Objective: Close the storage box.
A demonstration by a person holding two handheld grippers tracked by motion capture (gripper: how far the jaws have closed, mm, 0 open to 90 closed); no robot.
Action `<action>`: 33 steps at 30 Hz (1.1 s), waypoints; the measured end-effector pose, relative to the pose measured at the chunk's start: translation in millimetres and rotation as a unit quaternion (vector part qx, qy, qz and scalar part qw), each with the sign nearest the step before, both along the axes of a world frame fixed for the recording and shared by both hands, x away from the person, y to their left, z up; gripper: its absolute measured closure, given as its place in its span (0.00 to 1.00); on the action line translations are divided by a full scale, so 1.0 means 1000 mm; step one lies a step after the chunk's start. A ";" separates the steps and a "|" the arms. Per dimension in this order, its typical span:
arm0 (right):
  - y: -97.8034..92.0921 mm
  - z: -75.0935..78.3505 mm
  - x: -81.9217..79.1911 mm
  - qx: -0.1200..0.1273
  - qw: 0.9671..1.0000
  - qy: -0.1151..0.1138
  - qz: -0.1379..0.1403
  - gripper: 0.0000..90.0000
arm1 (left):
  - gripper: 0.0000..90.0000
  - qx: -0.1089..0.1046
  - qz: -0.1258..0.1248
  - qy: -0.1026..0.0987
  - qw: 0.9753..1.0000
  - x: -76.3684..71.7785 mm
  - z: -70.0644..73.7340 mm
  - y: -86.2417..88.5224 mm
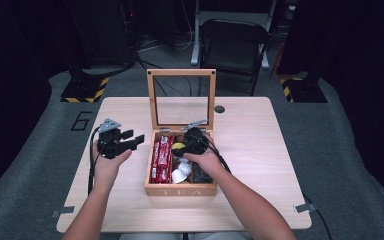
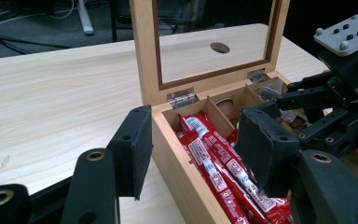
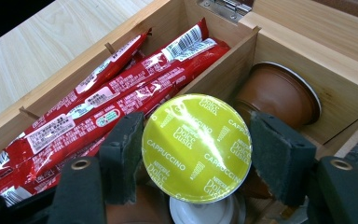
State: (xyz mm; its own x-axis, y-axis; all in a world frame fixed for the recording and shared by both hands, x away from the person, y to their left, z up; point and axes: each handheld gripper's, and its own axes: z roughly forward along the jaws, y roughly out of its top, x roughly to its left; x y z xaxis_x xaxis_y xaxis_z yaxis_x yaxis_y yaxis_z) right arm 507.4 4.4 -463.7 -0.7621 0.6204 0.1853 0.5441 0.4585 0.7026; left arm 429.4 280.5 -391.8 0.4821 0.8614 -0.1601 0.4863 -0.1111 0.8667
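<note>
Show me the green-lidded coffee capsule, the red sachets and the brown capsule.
green-lidded capsule [image 3: 196,148], right gripper view, middle of its foil lid.
red sachets [image 3: 116,100], right gripper view, wrapper of one in the left compartment.
brown capsule [image 3: 277,95], right gripper view, its side wall.

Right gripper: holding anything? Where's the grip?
Yes. The right gripper clamps a yellow-lidded cappuccino capsule by opposite edges of its rim, over the tea box. The left gripper is open, empty.

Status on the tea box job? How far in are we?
Done: the tea box lid stands open, red sachets fill the left compartment, and pods, one brown pod, lie in the middle one. In hand: the right gripper grips a yellow-lidded capsule over the middle compartment. Left gripper is open beside the box. Whether the capsule goes in or out, I cannot tell.
</note>
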 end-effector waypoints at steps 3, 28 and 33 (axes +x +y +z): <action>0.000 0.000 -0.001 -0.001 1.000 -0.001 0.002 0.41 | 0.51 0.000 0.000 0.000 1.000 0.000 0.000 0.000; -0.009 0.025 -0.013 0.004 0.999 -0.037 0.006 0.41 | 0.51 0.005 -0.001 0.006 1.000 0.000 -0.004 0.000; -0.014 0.038 -0.018 0.000 0.998 -0.054 0.008 0.41 | 0.51 0.006 -0.001 0.006 1.000 0.000 -0.005 0.000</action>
